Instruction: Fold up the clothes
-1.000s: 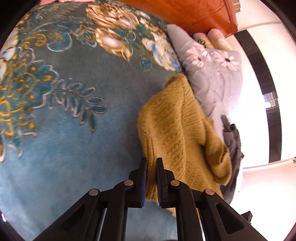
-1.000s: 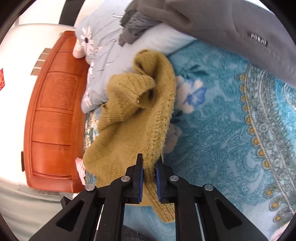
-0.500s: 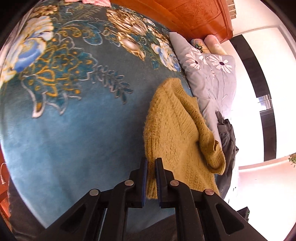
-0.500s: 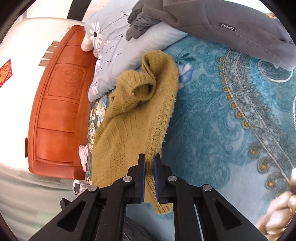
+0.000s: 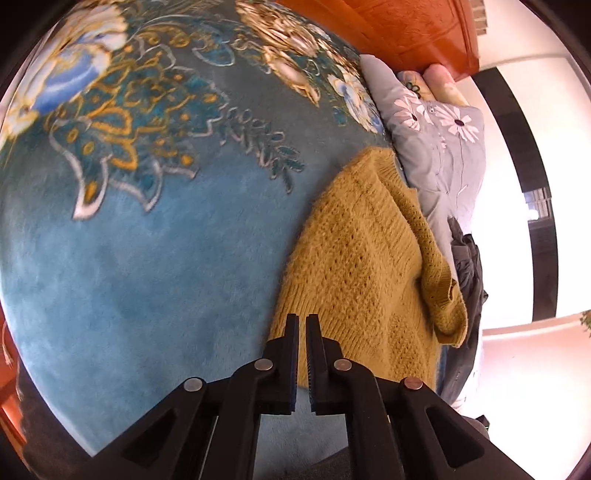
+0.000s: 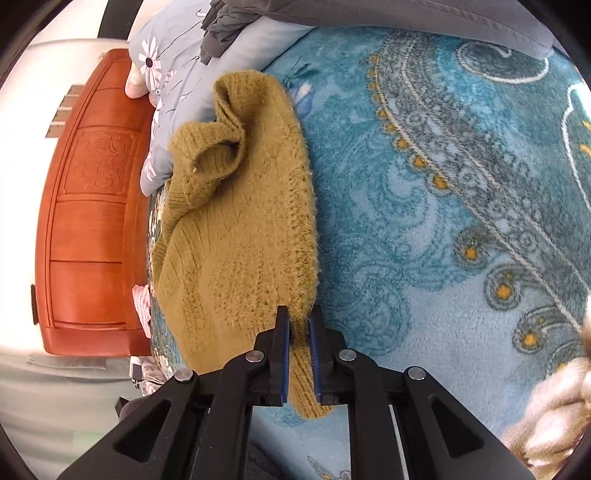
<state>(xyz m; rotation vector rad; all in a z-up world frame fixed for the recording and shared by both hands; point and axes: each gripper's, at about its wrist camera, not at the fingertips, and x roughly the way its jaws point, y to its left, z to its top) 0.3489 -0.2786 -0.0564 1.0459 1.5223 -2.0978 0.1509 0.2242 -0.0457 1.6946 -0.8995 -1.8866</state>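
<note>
A blue floral blanket (image 5: 155, 266) covers the bed, with a mustard knit sweater (image 5: 362, 266) lying on it, its far end against a grey daisy-print pillow (image 5: 443, 147) below the orange wooden headboard (image 5: 406, 26). The left gripper (image 5: 302, 325) has its jaws clenched narrowly on the sweater's near hem, yarn showing in the gap. Dark grey clothes (image 5: 469, 266) are heaped beside the pillow. In the right wrist view, the right gripper (image 6: 297, 325) has its jaws grasping the sweater's fuzzy ribbed edge, a tab of knit hanging below them, and a cuff (image 6: 210, 155) lies curled open on top.
</note>
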